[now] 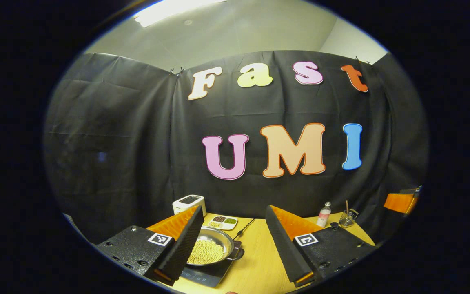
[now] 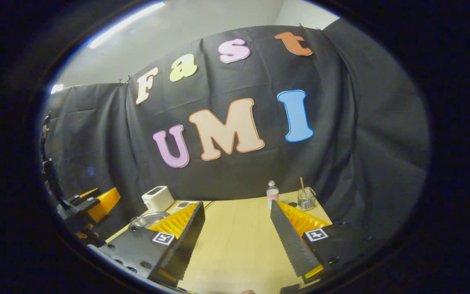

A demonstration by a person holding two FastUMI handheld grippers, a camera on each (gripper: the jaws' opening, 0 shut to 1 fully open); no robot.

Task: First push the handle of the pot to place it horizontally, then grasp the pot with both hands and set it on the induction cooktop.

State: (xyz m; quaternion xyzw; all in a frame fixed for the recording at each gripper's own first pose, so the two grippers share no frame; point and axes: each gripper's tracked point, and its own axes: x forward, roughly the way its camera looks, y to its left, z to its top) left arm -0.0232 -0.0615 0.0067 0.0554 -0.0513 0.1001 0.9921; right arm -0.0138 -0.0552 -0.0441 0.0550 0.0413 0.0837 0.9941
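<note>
Two hand-held grippers are raised above a wooden counter (image 1: 259, 261), both with fingers spread wide and nothing between them. Seen from the left gripper view, the left hand-held gripper (image 1: 235, 249) frames a shallow metal pot (image 1: 212, 247) heaped with pale round beans. The pot sits on a dark induction cooktop (image 1: 208, 273) near the counter's left side, and a small dark handle (image 1: 237, 254) sticks out on the pot's right, above the cooktop's edge. Behind it are a white box-shaped appliance (image 1: 189, 203), a small tray of seeds (image 1: 223, 222), a clear bottle (image 1: 324, 214) and a glass jar with a stick in it (image 1: 347, 218).

In the right gripper view, the right hand-held gripper (image 2: 237, 241) hangs over bare wood, well apart from the pot (image 2: 149, 219), whose rim peeks out behind its left finger. The other gripper (image 2: 96, 204) shows at the far left.

Judging from this, the pot appears set down already, so the main risks lie in any further contact. A finger brushing the rim or handle could slide the pot off centre or scatter beans. The left finger hides part of the pot, so how squarely it sits cannot be told. A power cord (image 1: 245, 228) trails nearby and could snag.
</note>
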